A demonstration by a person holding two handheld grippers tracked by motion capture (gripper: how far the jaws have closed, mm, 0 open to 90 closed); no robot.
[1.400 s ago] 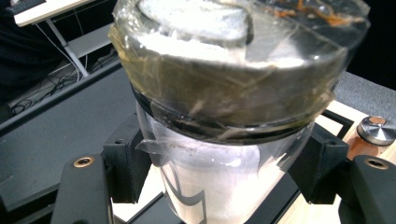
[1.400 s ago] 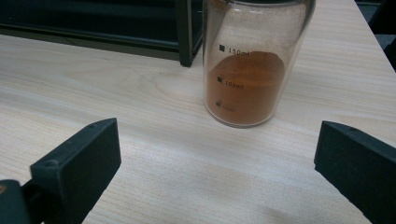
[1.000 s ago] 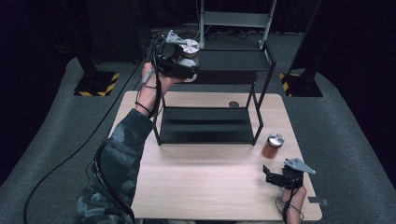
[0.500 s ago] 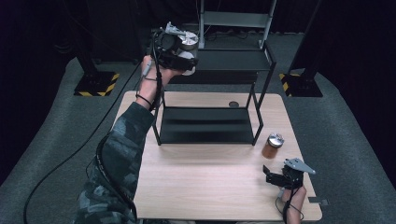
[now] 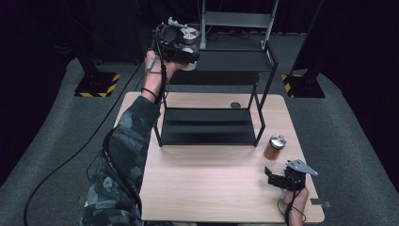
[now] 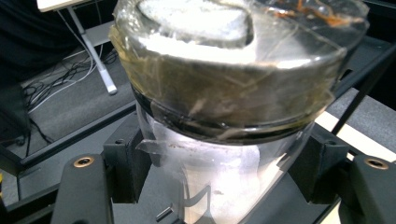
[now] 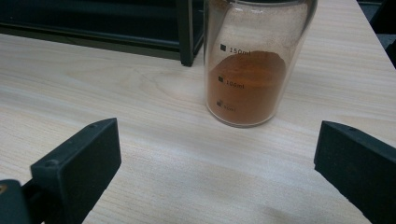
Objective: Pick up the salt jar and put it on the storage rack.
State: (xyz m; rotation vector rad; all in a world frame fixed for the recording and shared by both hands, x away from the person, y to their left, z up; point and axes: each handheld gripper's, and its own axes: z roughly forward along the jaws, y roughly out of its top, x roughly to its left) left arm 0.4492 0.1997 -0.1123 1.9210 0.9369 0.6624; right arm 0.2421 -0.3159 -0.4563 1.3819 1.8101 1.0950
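The fingers point(image 6: 128, 172) of the left gripper point(image 6: 219, 182) pinch a clear jar of white powder point(image 6: 224, 177) from both sides, the 2 black pads pressed against the glass wall just below its taped lid point(image 6: 229, 88); nearest the person in the high view, the right gripper point(image 5: 283, 179) rests low at the front right of the wooden table point(image 5: 207, 188) with its fingers point(image 7: 77, 163) spread wide and nothing between them. Just beyond it stands a second jar point(image 7: 250, 60) holding orange-brown powder, upright on the tabletop beside the front right leg of the black 2-tier shelf point(image 5: 209, 125). Farther back, the left gripper point(image 5: 178, 41) holds the white-powder jar point(image 5: 189, 37) in the air, above the left end of the shelf's top tier and clear of it. This jar looks like smooth glass: stiff, breakable, and likely slippery where the pads meet it, with wrinkled tape around the lid that may give a little more friction. Being part filled with powder it is probably of modest weight, top-heavy under the broad lid. Gripping the straight wall right under the lid seems the sound choice, since the wider rim above would catch on the pads if the jar began to slide down
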